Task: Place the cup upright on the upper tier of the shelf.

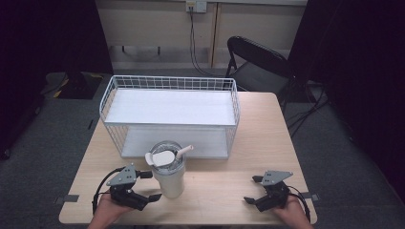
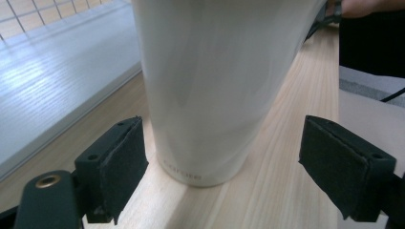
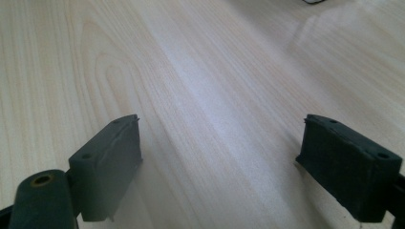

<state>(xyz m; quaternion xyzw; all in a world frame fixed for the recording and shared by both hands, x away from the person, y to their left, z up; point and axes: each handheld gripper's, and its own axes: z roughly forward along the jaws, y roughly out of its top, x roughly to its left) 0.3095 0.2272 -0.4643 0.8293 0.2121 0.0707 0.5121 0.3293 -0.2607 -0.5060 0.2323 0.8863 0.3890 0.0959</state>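
A cream tumbler (image 1: 168, 180) with a clear lid, a white flap and a straw stands upright on the wooden table (image 1: 215, 191), just in front of the wire shelf. My left gripper (image 1: 152, 186) is open at the tumbler's left side. In the left gripper view the tumbler (image 2: 210, 86) rises close ahead, its base between the spread jaws and touching neither pad (image 2: 119, 157). My right gripper (image 1: 253, 190) is open near the front right of the table, over bare wood (image 3: 215, 95), nothing between its pads (image 3: 112, 157).
A white wire shelf unit (image 1: 169, 107) with two white boards takes up the middle and back of the table. A black folding chair (image 1: 258, 62) stands behind the table's far right corner. Cables hang from a wall socket (image 1: 196, 5).
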